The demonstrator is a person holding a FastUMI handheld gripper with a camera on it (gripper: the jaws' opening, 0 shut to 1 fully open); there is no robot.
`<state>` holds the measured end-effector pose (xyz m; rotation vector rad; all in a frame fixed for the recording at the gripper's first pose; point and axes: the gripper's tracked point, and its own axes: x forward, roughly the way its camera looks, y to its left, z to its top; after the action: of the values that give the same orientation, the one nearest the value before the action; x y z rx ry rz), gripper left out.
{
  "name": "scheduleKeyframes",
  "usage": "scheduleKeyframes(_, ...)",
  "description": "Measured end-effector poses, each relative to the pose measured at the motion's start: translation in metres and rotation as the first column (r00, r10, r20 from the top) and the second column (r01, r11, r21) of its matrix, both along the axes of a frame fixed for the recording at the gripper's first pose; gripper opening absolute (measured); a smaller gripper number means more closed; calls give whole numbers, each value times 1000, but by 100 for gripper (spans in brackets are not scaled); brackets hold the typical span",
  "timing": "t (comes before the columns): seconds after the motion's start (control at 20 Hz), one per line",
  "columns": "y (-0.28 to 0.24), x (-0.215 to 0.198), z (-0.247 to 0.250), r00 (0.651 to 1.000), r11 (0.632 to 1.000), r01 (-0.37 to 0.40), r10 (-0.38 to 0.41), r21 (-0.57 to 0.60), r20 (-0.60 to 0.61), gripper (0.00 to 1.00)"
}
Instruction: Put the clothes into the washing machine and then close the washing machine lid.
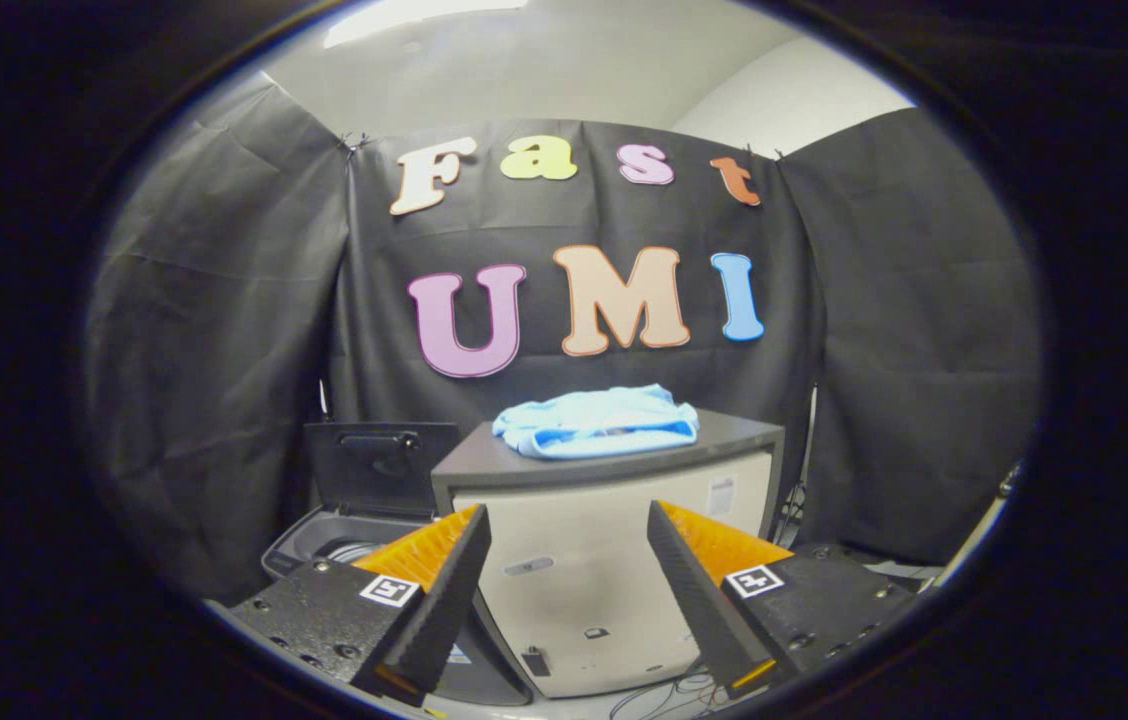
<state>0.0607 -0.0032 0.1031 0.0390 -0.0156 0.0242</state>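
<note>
Blue clothes [596,421] are lying on the grey cabinet [614,560], near its front edge, beyond the hand-held gripper [569,570]. Its fingers are standing spread, holding nothing. Beside the cabinet, the washing machine [324,545] is standing with its lid [379,465] raised.

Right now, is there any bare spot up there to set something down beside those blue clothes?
Yes. The grey cabinet top is bare on both sides of the light blue clothes, which take its middle. Beside the cabinet, the washing machine stands with its lid up. The gripper is open, holding nothing.
</note>
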Motion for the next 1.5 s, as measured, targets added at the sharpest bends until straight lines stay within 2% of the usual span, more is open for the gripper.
scheduleKeyframes(0.2, -3, 29, 50, 1000, 999, 13, -12, -30, 8, 96)
scheduleKeyframes(0.35, -12, 65, 75, 999, 998, 41, -42, -48, -13, 96)
scheduleKeyframes(0.5, -5, 114, 76, 995, 1000, 8, -9, -18, -101, 95)
scheduleKeyframes(0.7, -6, 185, 53, 973, 999, 22, -31, -38, -230, 96)
scheduleKeyframes(0.8, -3, 216, 38, 953, 999, 14, -26, -44, -302, 96)
scheduleKeyframes(0.9, -9, 243, 27, 939, 997, 40, -59, -64, -338, 96)
scheduleKeyframes(1.1, -24, 279, 4, 894, 989, 80, -126, -124, -430, 98)
scheduleKeyframes(1.2, -26, 297, -13, 869, 988, 74, -132, -137, -477, 98)
scheduleKeyframes(1.35, -28, 299, -47, 780, 985, 54, -145, -165, -608, 99)
scheduleKeyframes(1.4, -25, 308, -39, 813, 987, 73, -142, -142, -565, 90)
scheduleKeyframes(1.5, -24, 314, -50, 805, 987, 73, -141, -140, -576, 73)
